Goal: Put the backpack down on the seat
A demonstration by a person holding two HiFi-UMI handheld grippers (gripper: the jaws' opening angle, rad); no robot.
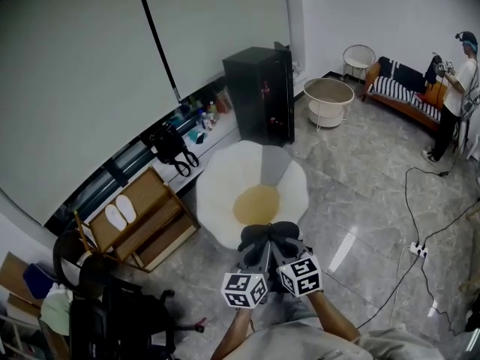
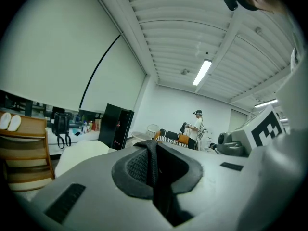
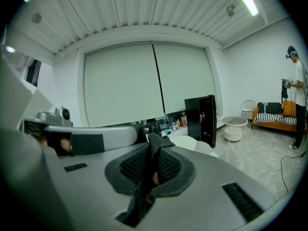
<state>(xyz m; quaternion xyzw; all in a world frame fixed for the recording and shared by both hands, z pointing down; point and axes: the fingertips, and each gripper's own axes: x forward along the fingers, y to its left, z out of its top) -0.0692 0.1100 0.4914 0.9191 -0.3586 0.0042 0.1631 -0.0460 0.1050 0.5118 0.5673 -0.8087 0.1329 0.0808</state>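
The black backpack (image 1: pixel 169 145) stands on the window ledge at the back left, its straps hanging over the edge; the left gripper view shows the backpack (image 2: pixel 61 124) far off. The seat (image 1: pixel 225 190) is a white flower-shaped cushion with a yellow centre, on the floor in front of me. My left gripper (image 1: pixel 258 240) and right gripper (image 1: pixel 283 236) are side by side over the seat's near edge, well short of the backpack. The left gripper (image 2: pixel 149 146) and the right gripper (image 3: pixel 155 138) both have their dark pads pressed together with nothing held.
A black cabinet (image 1: pixel 259 96) stands behind the seat. A wooden rack (image 1: pixel 146 216) with white slippers is at the left, a black office chair (image 1: pixel 112 313) below it. A round white tub (image 1: pixel 328 97), a sofa (image 1: pixel 405 88) and a person (image 1: pixel 454 88) are at the far right. Cables (image 1: pixel 420 250) cross the floor.
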